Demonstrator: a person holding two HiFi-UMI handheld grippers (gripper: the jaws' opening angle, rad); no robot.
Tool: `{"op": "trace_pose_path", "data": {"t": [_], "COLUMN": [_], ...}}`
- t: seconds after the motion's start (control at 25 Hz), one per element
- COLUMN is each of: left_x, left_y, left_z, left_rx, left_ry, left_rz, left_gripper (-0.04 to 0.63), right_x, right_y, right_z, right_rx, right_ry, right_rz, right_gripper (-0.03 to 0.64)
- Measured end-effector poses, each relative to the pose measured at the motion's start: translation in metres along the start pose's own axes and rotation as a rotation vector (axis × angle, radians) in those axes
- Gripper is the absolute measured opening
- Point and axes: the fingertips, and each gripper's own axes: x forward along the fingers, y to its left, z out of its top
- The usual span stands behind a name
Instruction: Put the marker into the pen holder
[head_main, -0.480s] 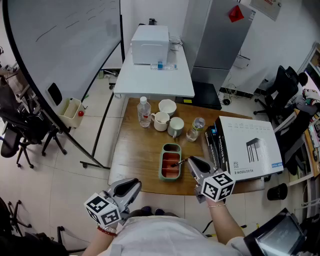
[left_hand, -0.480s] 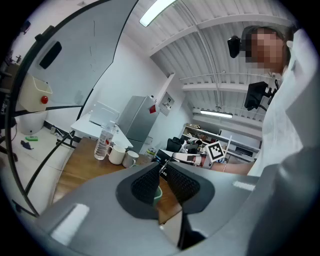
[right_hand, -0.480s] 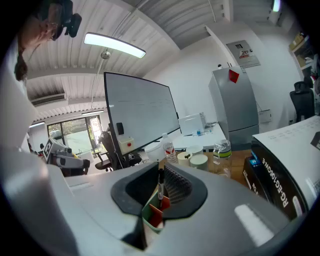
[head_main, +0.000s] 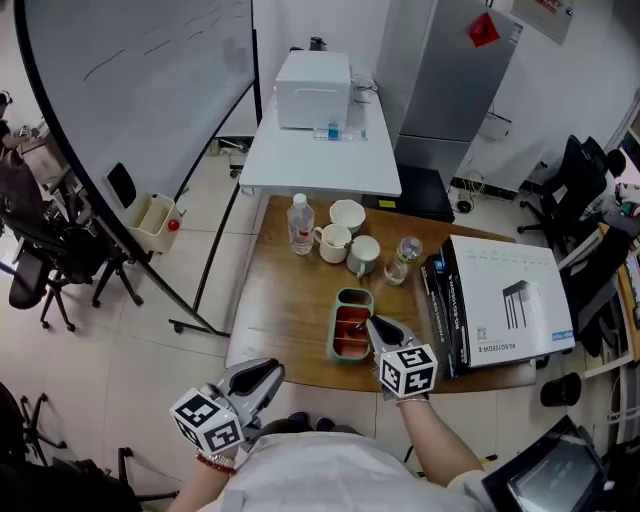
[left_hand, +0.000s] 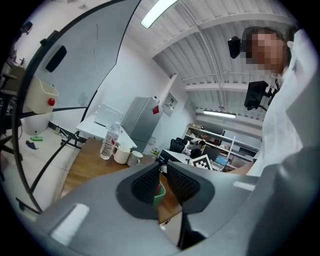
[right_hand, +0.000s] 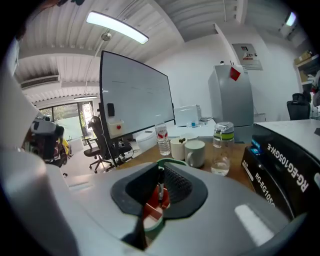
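Observation:
The pen holder (head_main: 336, 322) is a green tray with a red inside, standing near the front edge of the wooden table (head_main: 285, 310). My right gripper (head_main: 373, 323) hangs over its right rim, shut on a thin dark marker (right_hand: 159, 189). In the right gripper view the marker points down between the pads over the pen holder's (right_hand: 151, 224) red inside. The marker is hidden under the gripper in the head view. My left gripper (head_main: 268, 371) is off the table by the person's body, shut with nothing in it; in its own view the left gripper (left_hand: 163, 169) faces the table.
Behind the tray stand a water bottle (head_main: 300, 222), two mugs (head_main: 333, 243), a bowl (head_main: 347, 214) and a glass jar (head_main: 404, 258). A white carton (head_main: 505, 295) lies on dark boxes (head_main: 438, 300) at the right. A white table (head_main: 320, 160) and a whiteboard (head_main: 130, 90) lie beyond.
My right gripper has moved left with the marker, from beside the tray to over its right rim. The left gripper has stayed put.

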Motion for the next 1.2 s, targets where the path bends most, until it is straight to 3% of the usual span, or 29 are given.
{"op": "trace_pose_path", "data": {"t": [0.32, 0.48, 0.84, 1.2], "left_x": [-0.006, -0.004, 0.000, 0.002], "left_y": [0.005, 0.005, 0.004, 0.005], "left_z": [-0.001, -0.001, -0.001, -0.002], "left_rx": [-0.014, -0.018, -0.023, -0.021], "left_ry": [-0.007, -0.007, 0.000, -0.001], "left_rz": [0.019, 0.012, 0.003, 0.001], "left_gripper": [0.051, 0.051, 0.051, 0.051], "right_x": [0.004, 0.001, -0.010, 0.006], "right_y": [0.004, 0.003, -0.018, -0.028], "right_z": [-0.002, -0.008, -0.019, -0.020], "right_rx": [-0.013, -0.006, 0.033, 0.047], "right_ry": [-0.001, 0.018, 0.033, 0.070], "right_rz": [-0.002, 0.004, -0.062, -0.060], "right_gripper": [0.028, 0.067, 0.083, 0.071]}}
